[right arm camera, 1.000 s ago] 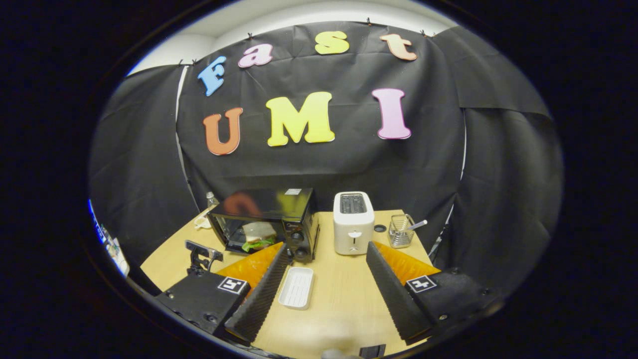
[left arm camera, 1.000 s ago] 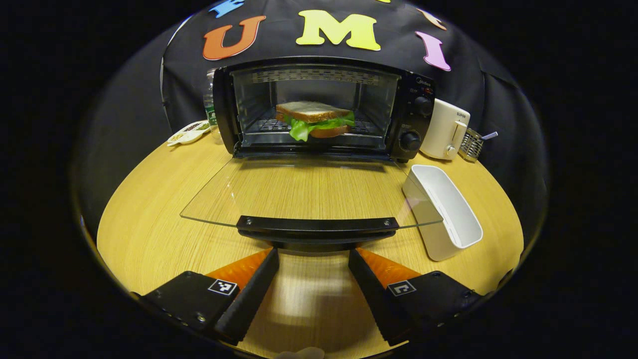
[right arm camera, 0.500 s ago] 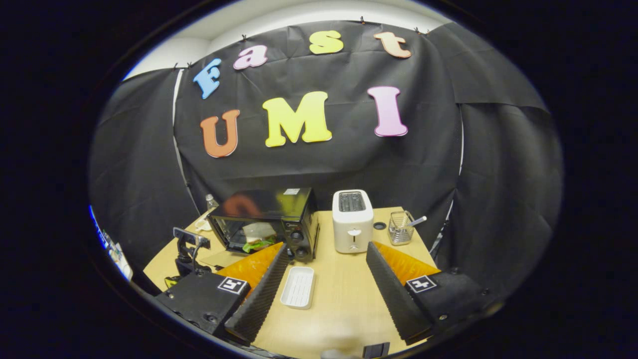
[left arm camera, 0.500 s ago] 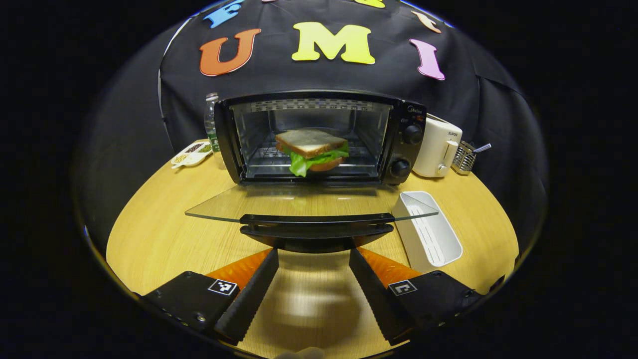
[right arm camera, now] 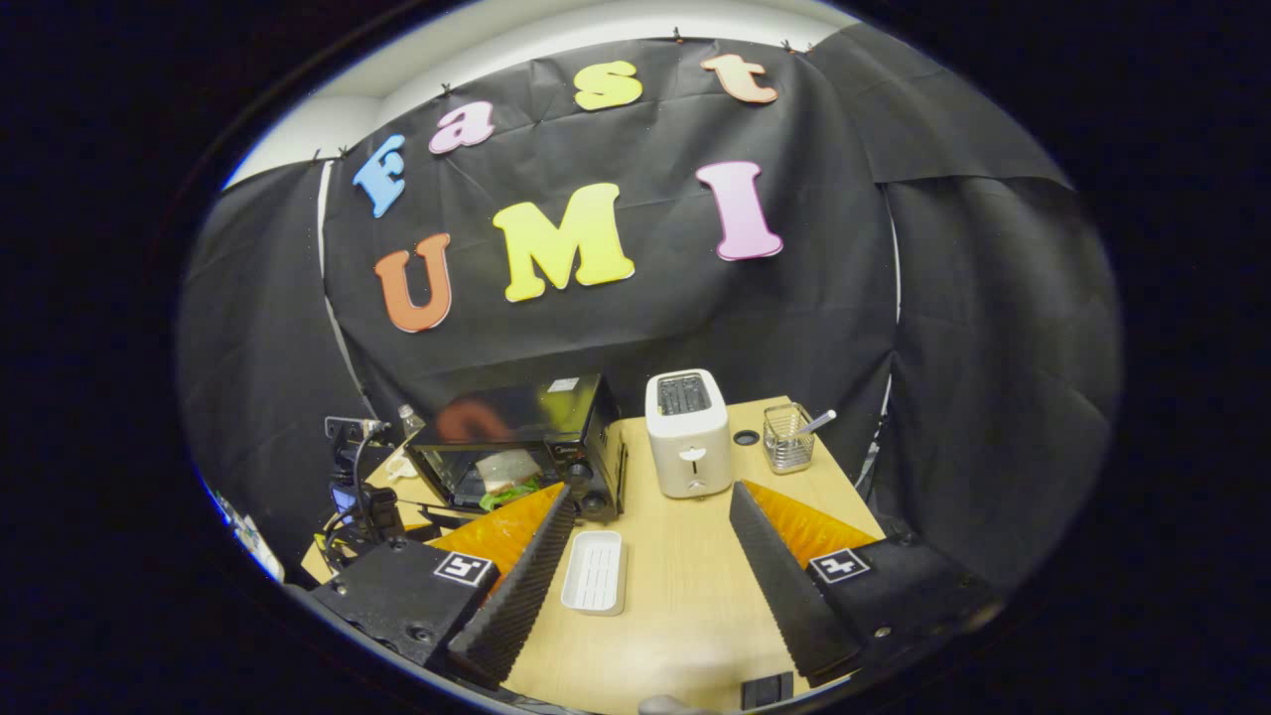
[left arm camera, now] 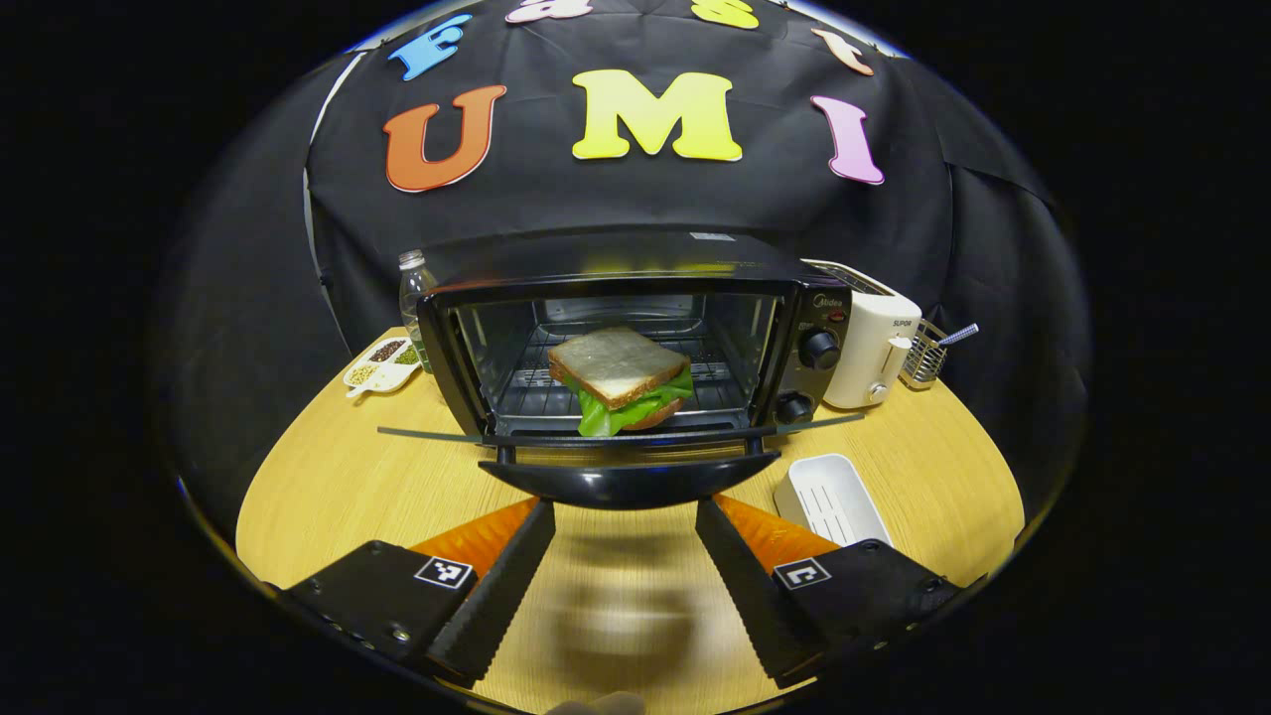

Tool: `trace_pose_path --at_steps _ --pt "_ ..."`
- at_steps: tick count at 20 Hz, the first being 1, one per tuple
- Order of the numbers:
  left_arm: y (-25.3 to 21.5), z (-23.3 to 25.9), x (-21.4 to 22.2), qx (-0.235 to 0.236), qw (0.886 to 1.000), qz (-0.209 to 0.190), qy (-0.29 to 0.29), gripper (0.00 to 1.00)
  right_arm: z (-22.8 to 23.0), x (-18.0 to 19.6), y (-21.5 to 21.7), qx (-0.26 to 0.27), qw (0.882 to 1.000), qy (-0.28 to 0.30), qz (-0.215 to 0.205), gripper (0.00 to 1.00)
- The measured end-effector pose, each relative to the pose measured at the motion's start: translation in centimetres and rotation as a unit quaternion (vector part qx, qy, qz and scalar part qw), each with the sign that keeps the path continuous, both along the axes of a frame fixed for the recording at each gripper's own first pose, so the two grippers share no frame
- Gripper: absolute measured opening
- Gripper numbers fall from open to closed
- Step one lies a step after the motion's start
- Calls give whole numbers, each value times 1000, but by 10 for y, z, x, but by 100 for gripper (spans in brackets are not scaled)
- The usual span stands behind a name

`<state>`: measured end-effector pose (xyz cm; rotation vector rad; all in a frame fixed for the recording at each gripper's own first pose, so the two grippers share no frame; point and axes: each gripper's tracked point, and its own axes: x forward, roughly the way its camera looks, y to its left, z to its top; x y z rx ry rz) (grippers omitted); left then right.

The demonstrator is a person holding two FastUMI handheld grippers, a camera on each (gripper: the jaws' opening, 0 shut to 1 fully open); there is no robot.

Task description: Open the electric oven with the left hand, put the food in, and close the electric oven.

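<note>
Sandwich [left arm camera: 621, 377] with lettuce sits on rack inside open oven [left arm camera: 635, 338].

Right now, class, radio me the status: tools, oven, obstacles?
Left tool open, under door handle. Right tool open, idle. Sandwich inside oven, door ajar. Nothing blocking.

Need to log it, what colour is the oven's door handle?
Black curved plastic door handle; clearest in the left gripper view.

The left gripper view looks level into the oven [left arm camera: 635, 367] from close in front. The right gripper view looks down from higher and farther back, right of the oven [right arm camera: 516, 447]; both share it.
</note>
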<state>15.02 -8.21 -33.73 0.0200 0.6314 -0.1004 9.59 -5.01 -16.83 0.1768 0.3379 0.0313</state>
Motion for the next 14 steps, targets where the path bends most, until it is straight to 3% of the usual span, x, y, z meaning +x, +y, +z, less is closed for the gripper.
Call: trace_pose_path --at_steps 8,14 --pt "0 31 50 9 999 -4 -41 94 -13 0 -1 5 1000 16 -9 100" --pt "-7 37 50 12 999 -15 -47 96 1 0 5 -3 1000 4 -2 100"
